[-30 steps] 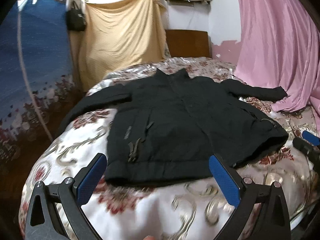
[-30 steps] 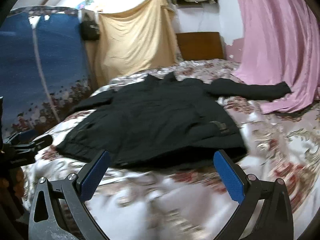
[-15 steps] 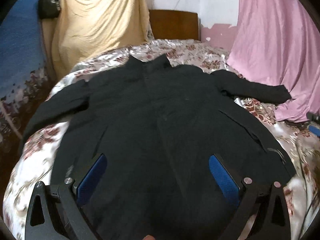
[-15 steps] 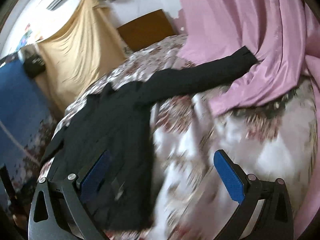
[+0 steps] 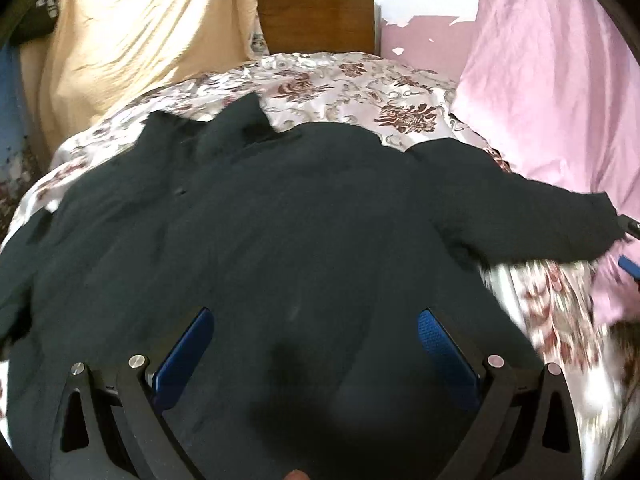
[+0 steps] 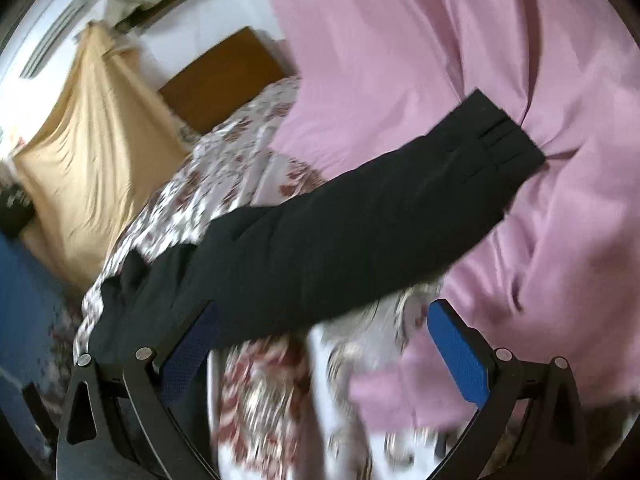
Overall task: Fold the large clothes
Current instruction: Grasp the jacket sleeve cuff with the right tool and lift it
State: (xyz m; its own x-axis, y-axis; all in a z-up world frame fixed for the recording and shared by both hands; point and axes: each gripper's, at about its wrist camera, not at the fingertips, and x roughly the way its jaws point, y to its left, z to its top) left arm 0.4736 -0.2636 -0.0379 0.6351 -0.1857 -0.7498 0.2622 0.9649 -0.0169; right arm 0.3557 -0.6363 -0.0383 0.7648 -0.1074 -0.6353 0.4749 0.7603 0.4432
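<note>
Black padded fabric fills most of the left wrist view: a jacket (image 5: 280, 220) is spread flat on a bed (image 5: 352, 84) covered in a floral satin quilt, its collar toward 12 o'clock and one sleeve (image 5: 520, 216) stretched toward 3 o'clock. The left gripper (image 5: 314, 344) is held low over the jacket's body with its blue-padded fingers (image 5: 182, 354) spread wide; nothing is clamped between them, and whether the pads touch the cloth cannot be told. In the right wrist view the right gripper (image 6: 328, 344) is likewise wide open and empty, its fingers (image 6: 458, 354) framing the sleeve (image 6: 360, 232), whose cuff lies at 2 o'clock against a pink curtain (image 6: 460, 60). A yellow cloth (image 5: 140, 40) and a wooden headboard (image 5: 316, 18) are seen beyond the bed.

Compared with half a second ago, the jacket is seen larger under the left gripper, with the collar now left of centre. The right gripper has been brought closer to the sleeve, which now crosses directly ahead of its fingers.
</note>
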